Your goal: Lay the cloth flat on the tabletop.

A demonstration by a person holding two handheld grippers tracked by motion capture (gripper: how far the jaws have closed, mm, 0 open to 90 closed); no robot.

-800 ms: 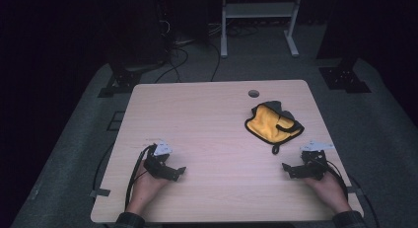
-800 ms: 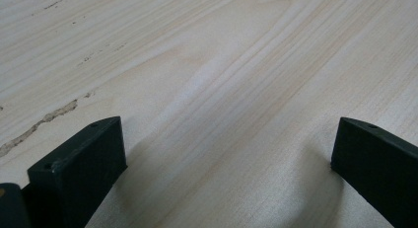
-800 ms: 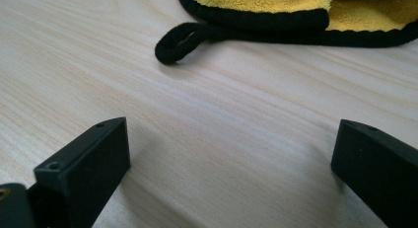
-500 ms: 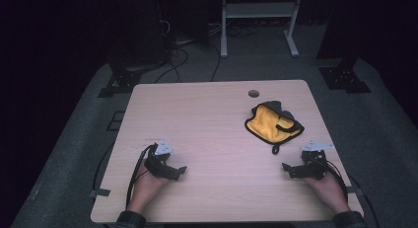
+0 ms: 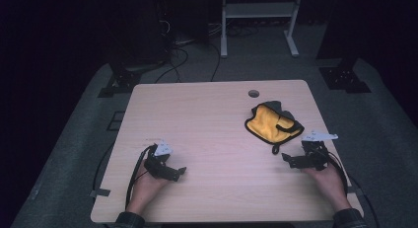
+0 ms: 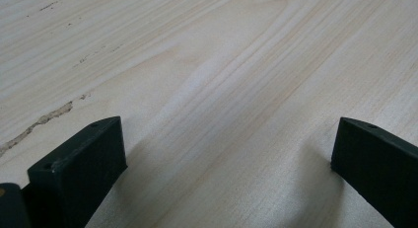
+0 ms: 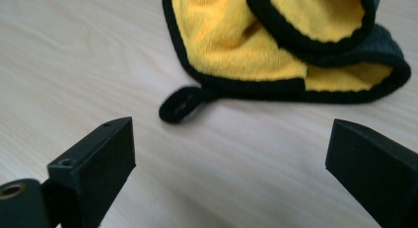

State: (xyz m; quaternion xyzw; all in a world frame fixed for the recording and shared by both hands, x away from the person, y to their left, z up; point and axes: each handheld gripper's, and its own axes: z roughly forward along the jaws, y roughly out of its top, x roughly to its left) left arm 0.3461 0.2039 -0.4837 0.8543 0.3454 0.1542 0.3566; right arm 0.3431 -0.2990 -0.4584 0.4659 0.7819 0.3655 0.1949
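Observation:
A crumpled yellow cloth with black trim and a black hanging loop lies on the right half of the wooden table. My right gripper rests near the table's right front edge, just short of the cloth, open with nothing between its jaws. In the right gripper view the cloth fills the upper part, beyond the open gripper. My left gripper sits at the front left, open over bare wood; the left gripper view shows the gripper with its jaws wide apart.
A round cable hole sits near the table's far edge. Behind the table stand a white metal frame and cables on a dark floor. Black stand feet flank the table.

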